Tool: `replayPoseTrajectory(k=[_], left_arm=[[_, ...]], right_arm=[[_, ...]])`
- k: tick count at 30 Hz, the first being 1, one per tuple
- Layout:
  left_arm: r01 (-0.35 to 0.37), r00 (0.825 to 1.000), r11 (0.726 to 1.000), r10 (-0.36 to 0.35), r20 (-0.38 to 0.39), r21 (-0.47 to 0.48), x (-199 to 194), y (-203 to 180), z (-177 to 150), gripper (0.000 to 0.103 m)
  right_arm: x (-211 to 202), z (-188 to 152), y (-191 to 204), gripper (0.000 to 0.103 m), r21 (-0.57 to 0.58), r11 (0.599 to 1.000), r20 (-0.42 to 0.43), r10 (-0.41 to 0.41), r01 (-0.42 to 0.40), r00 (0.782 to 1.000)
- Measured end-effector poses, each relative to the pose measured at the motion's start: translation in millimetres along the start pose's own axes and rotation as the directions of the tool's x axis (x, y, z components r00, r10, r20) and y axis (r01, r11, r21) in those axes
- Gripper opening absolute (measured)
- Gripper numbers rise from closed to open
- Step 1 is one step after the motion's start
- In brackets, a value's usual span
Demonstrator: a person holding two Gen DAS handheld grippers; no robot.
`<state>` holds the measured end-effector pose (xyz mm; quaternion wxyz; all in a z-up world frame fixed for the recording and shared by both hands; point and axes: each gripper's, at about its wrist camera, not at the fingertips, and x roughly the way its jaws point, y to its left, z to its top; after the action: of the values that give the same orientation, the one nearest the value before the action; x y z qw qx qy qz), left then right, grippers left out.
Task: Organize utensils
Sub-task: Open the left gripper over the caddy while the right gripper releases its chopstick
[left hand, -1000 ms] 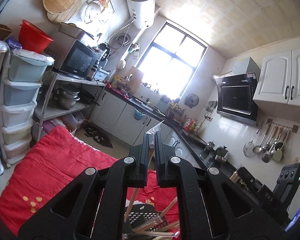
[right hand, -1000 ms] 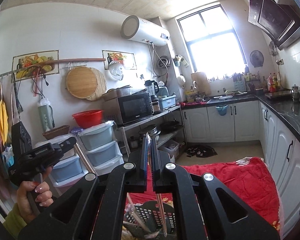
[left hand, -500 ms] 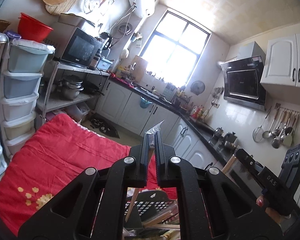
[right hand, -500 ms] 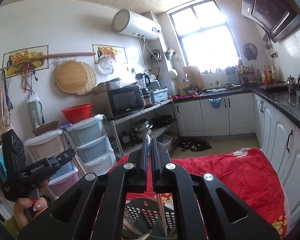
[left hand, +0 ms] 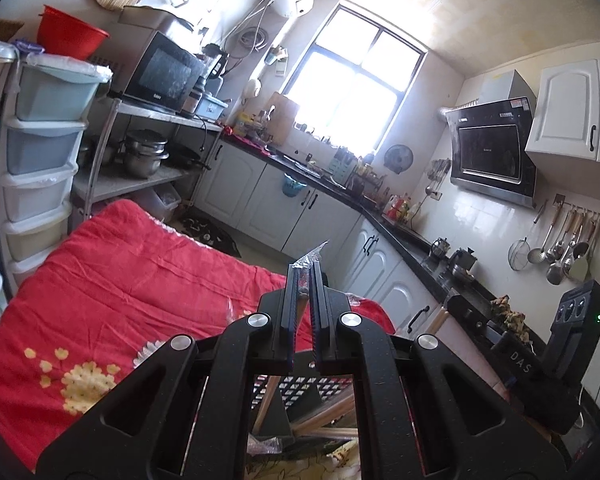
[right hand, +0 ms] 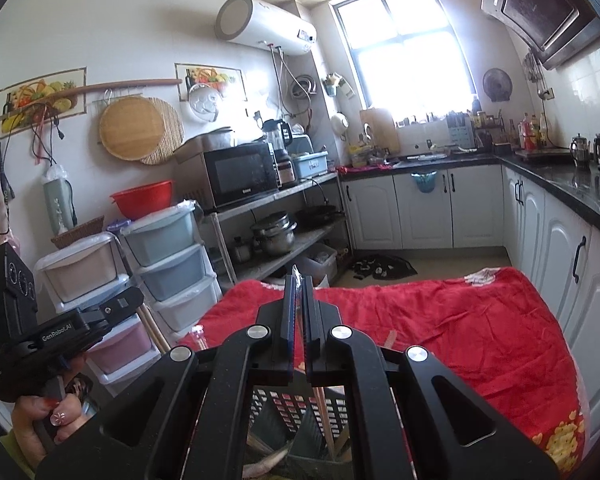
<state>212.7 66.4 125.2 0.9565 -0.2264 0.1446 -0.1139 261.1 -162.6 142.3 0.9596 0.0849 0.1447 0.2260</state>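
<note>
Lowering both grippers, left gripper (left hand: 304, 280) and right gripper (right hand: 297, 288), each clamped on a plastic-wrapped wooden chopstick (left hand: 300, 308), toward the dark perforated plastic utensil basket (right hand: 300, 404) at bottom centre, now nearer than a second ago, probably nearing the drop-in.

Red blanket (left hand: 140, 264) — microwave (right hand: 240, 174) (on shelf), kettles (right hand: 592, 146).

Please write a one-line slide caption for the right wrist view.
Right gripper shut on a plastic-wrapped chopstick above a dark perforated basket on the red cloth.
</note>
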Motion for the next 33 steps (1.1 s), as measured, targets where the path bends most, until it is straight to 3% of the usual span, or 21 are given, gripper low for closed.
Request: replayPoseTrajectory(k=[5,8,11,13,18,33], left_arm=[[0.006,1.0,1.0,-0.006,-0.02,-0.011,0,2,-5,0.003],[0.001,1.0,1.0,-0.001,-0.024,-0.007,-2,1,-7,0.007],[-0.002,1.0,1.0,0.002,-0.031,0.0,-3,0,-8,0.015],[0.003,0.999,1.0,-0.003,-0.037,0.007,-4,-1,-9,0.023],[-0.009,0.999,1.0,0.01,-0.04,0.024,-11,-5,-12,0.034],[-0.022,0.999,1.0,0.021,-0.031,-0.018,-51,4,-16,0.075]], right_arm=[[2,-8,-5,0.005,0.024,1.0,-0.035,-0.003,0.004,0.999],[0,-10,-9,0.011,0.046,0.999,-0.047,-0.003,0.006,0.999],[-4,-12,-13,0.013,0.061,0.998,-0.05,0.001,0.002,0.999],[-7,-12,-16,0.019,0.069,0.998,-0.052,0.004,0.0,0.999],[-16,-13,-22,0.025,0.097,0.995,-0.059,0.016,-0.01,0.998],[-53,-11,-21,0.059,0.113,0.992,-0.029,0.058,-0.055,0.998]])
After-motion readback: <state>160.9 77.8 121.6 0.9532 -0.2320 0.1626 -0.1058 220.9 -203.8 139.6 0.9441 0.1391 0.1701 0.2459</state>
